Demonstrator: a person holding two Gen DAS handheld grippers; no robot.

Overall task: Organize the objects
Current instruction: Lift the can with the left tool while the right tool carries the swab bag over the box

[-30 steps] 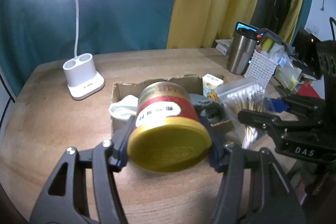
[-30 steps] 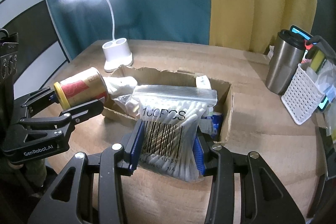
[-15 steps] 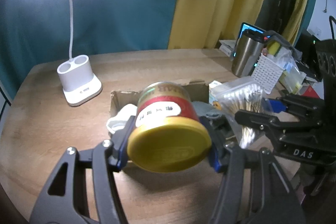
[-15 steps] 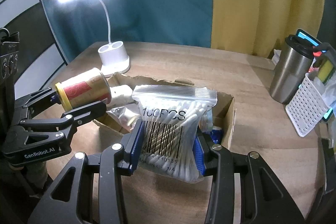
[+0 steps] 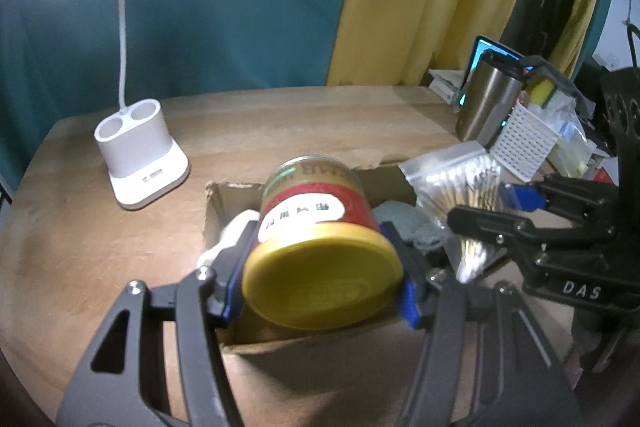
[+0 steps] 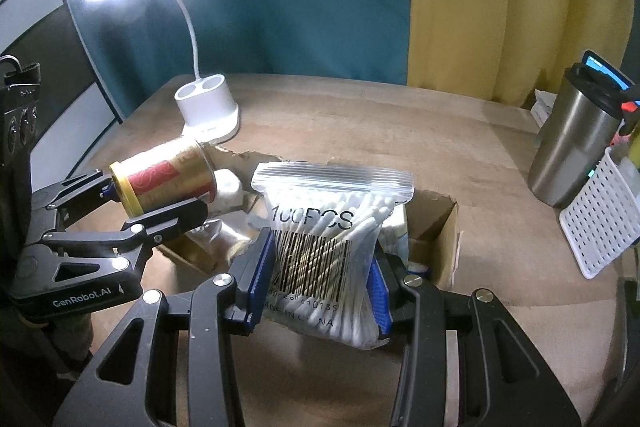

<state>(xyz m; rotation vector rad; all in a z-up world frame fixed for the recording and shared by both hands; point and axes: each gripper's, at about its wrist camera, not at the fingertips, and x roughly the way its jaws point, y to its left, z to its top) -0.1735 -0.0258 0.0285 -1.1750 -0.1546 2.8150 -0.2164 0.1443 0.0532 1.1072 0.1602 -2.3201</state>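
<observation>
My left gripper (image 5: pixel 320 279) is shut on a red and gold can with a yellow lid (image 5: pixel 320 239), held on its side above the left part of an open cardboard box (image 5: pixel 224 195). The can also shows in the right wrist view (image 6: pixel 164 183). My right gripper (image 6: pixel 322 283) is shut on a clear zip bag of cotton swabs (image 6: pixel 332 239), held above the same box (image 6: pixel 444 239). The bag shows in the left wrist view (image 5: pixel 456 187). The box holds a white cloth (image 6: pixel 228 191) and other small items, partly hidden.
A white desk lamp base (image 5: pixel 140 155) stands on the wooden table (image 5: pixel 300 123) at the back left. A steel tumbler (image 6: pixel 576 147) and a white perforated basket (image 6: pixel 600 223) with clutter stand at the right. Teal and yellow curtains hang behind.
Both grippers have risen and drawn back a little with their objects held; the box and lamp base sit lower and farther in both views. Grips are unchanged.
</observation>
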